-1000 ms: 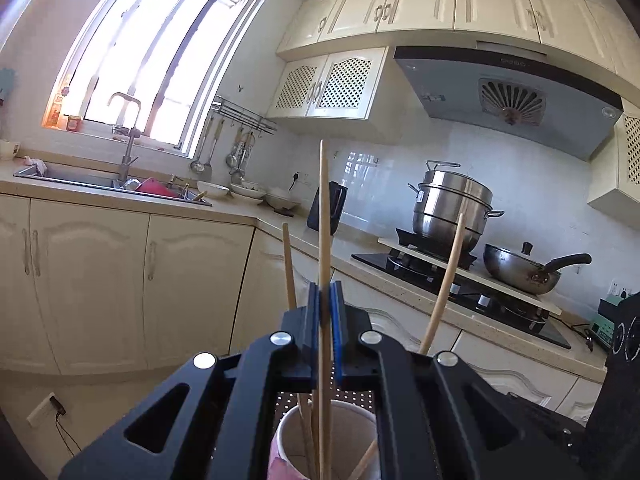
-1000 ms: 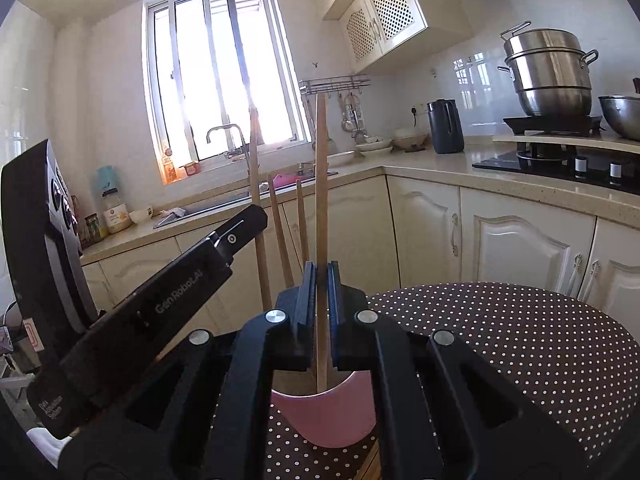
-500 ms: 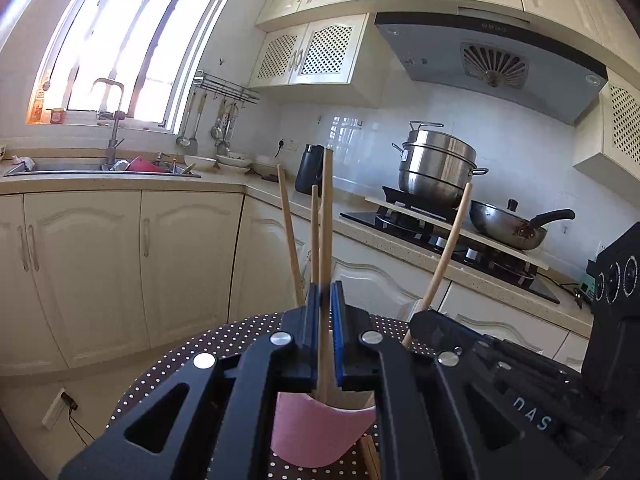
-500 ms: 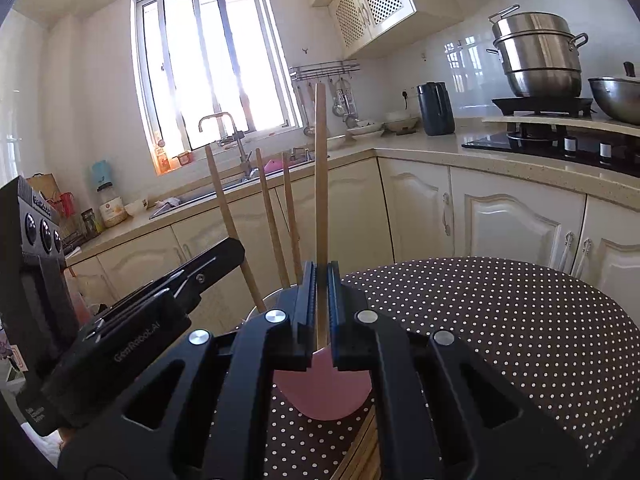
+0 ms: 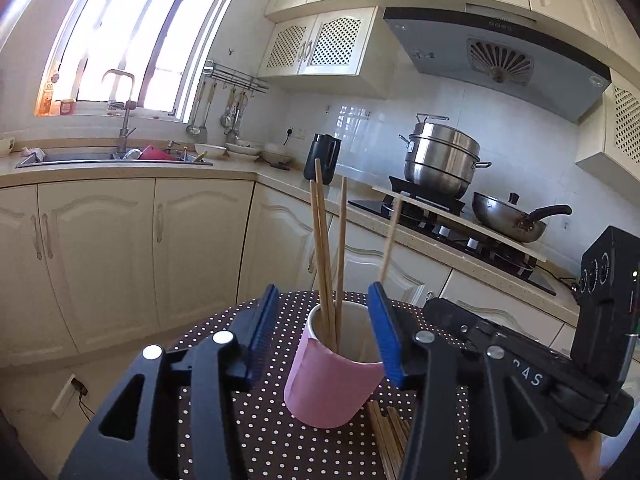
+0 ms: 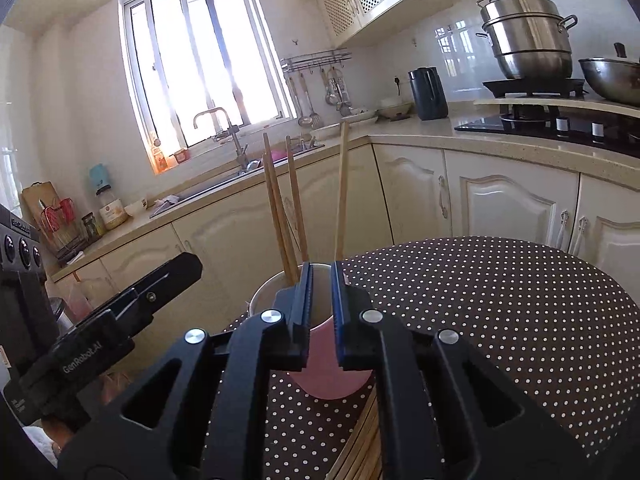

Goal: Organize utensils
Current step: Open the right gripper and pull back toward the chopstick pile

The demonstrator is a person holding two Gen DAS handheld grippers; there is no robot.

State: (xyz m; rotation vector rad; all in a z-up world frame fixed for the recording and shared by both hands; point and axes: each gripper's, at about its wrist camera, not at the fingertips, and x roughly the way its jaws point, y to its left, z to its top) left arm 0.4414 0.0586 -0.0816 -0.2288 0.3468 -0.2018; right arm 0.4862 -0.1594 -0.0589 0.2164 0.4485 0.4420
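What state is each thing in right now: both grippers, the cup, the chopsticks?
left gripper: open, jaws just spread, gripping nothing
right gripper: slightly open, empty
pink cup: upright on the dotted table
chopsticks in cup: four, standing, leaning
loose chopsticks: lying flat beside cup

chopsticks (image 5: 325, 240) — matt wood | cup (image 5: 328, 384) — smooth pink | steamer pot (image 5: 442, 160) — glossy metal

The cup's (image 6: 320, 380) front hides behind the right gripper (image 6: 321, 280). Loose chopsticks (image 5: 390, 440) run off the bottom edge.
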